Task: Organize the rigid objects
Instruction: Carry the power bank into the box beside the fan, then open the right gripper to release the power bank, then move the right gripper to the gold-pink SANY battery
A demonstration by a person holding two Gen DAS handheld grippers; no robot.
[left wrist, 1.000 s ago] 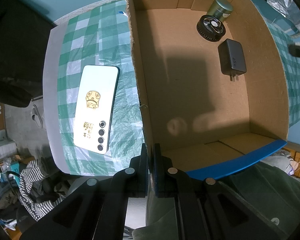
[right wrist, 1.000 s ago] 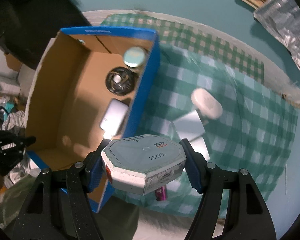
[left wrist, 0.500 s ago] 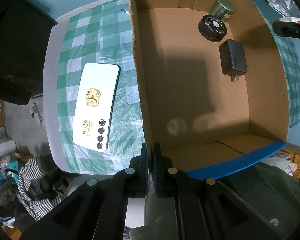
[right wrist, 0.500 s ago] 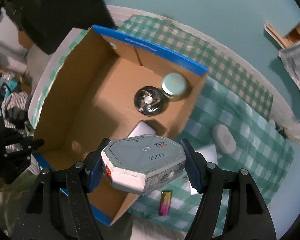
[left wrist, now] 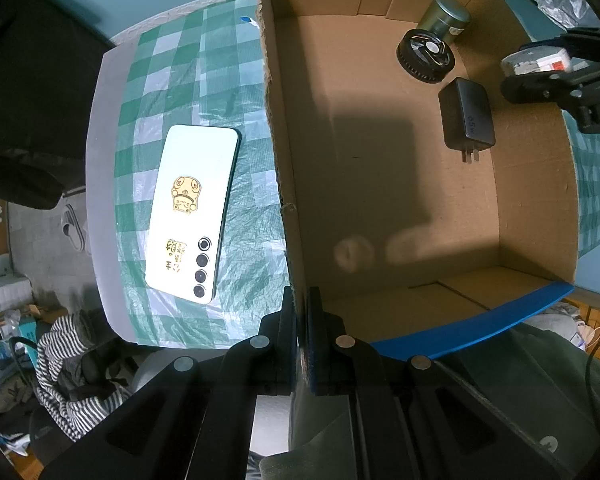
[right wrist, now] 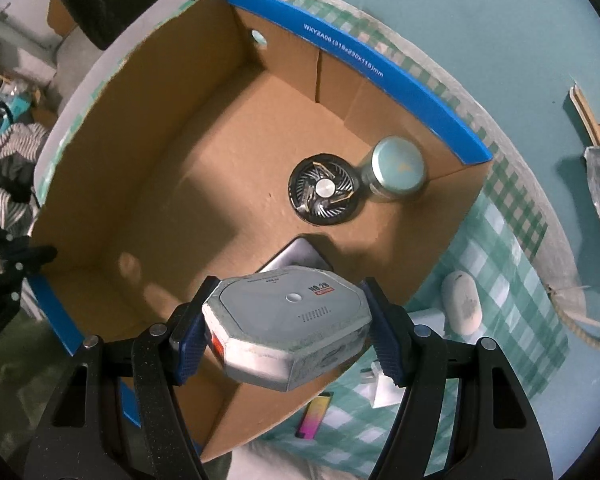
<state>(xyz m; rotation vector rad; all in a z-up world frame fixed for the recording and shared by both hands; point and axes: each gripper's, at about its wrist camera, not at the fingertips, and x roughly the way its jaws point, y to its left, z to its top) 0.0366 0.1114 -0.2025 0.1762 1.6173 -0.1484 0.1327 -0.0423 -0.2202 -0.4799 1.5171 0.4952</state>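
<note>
The grey octagonal box (right wrist: 286, 322), scuffed along its edges, sits tilted between the right claw's (right wrist: 286, 330) blue pads, over the cardboard box's (right wrist: 388, 70) 5 o'clock wall. Inside, a black fan (right wrist: 325, 190) lies flat, touching an upright round tin (right wrist: 396, 168) at 2 o'clock; a dark charger (left wrist: 466, 114), probably flat, lies beside them.
</note>
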